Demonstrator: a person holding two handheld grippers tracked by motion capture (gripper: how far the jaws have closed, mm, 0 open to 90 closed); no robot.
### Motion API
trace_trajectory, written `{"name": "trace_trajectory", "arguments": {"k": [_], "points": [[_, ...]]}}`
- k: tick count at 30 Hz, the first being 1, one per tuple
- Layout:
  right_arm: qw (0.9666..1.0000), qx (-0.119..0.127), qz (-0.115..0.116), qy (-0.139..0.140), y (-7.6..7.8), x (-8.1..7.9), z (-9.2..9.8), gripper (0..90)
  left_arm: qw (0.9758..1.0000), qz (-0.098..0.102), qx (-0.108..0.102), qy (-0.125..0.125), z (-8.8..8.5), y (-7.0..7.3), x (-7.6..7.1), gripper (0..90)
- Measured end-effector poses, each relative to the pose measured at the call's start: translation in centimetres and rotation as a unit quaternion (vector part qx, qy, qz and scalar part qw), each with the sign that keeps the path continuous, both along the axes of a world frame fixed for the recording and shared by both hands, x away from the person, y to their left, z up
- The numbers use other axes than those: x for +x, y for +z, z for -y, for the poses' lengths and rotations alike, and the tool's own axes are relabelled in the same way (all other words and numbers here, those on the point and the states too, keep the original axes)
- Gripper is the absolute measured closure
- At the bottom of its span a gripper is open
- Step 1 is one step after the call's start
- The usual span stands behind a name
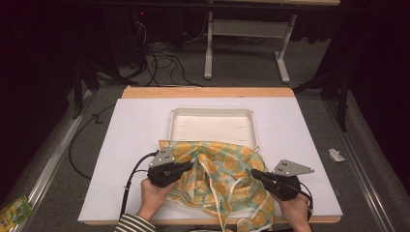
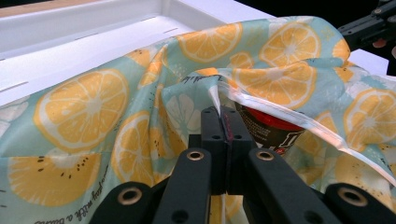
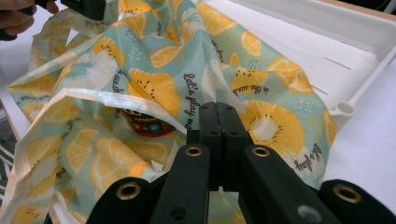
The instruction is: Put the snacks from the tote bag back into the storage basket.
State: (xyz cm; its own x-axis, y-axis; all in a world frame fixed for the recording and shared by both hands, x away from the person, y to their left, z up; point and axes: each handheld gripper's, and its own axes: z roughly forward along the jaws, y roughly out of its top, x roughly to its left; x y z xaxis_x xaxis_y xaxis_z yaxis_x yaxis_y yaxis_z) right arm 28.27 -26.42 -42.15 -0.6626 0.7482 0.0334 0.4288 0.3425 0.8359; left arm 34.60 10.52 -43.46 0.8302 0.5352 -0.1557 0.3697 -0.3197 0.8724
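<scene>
While a white sheet-covered table (image 1: 135, 145) is spread beneath the fixed camera, a shallow white tray (image 1: 212, 112) is seen at its middle, its near edge overlapped by a lemon-print cloth bag (image 1: 217, 176) that lies crumpled at the table's front edge, between the two hands; inside the bag's mouth a dark cup with a red rim (image 2: 268, 127) is glimpsed, its label too small to be read; the left gripper (image 2: 223, 122) is seen fully closed, a fold of the bag's white-edged hem pinched between its pads; the right gripper (image 3: 219, 122) is likewise closed, with cloth from the bag's other side apparently caught between its jaws, though the pinch itself is partly hidden. The step in hand is judged to be the opening of the bag, its mouth being held on two sides; for the next move, the two grips would need to be drawn apart and lifted evenly, so that the hem is not let slip and the cup inside is not tipped.
</scene>
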Motion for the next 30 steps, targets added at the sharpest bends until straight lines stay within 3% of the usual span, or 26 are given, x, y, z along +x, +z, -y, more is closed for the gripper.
{"name": "trace_trajectory", "arguments": {"k": [4,8,18,30], "points": [[0.9999,0.006,0.005,-0.013,0.4,0.3,0.4,90.0,1.0,0.003,0.001,0.001,0.0,0.1,-0.1,85.5],[0.9993,0.014,0.004,-0.033,0.7,1.0,1.4,90.0,1.0,0.006,0.006,0.003,0.1,0.2,-0.3,75.5],[0.9964,0.028,-0.015,-0.078,0.1,2.7,3.2,90.0,0.9988,0.018,0.043,0.017,0.0,0.0,-1.1,56.6],[0.992,0.023,-0.044,-0.116,-1.3,4.5,4.6,90.0,0.9979,0.005,0.057,0.031,-1.3,-0.8,-1.5,58.3]]}}
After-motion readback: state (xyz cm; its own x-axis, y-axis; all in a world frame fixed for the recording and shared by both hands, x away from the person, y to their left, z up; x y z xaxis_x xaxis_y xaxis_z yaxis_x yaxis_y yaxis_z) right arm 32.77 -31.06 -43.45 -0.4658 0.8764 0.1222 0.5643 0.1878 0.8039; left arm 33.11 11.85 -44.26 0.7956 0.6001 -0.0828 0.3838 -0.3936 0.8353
